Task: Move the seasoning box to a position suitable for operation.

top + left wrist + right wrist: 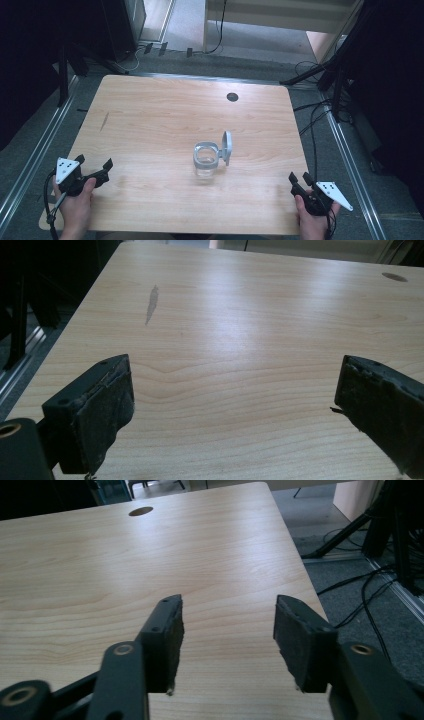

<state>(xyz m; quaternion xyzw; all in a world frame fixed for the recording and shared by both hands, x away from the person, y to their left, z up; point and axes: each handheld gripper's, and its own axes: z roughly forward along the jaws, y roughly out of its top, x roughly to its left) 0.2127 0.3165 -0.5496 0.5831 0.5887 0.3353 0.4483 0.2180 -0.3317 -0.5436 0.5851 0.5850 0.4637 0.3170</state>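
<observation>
While both grippers were held apart, left gripper (95, 168) wide, right gripper (300, 180) part-open, nothing grasped, glass jar (206, 160) centred between, lid raised.

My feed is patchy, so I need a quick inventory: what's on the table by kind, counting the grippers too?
Clear glass jar with its hinged lid open: 1
Grippers, left gripper and right gripper, both with fingers apart and holding nothing: 2
Total: 3
</observation>
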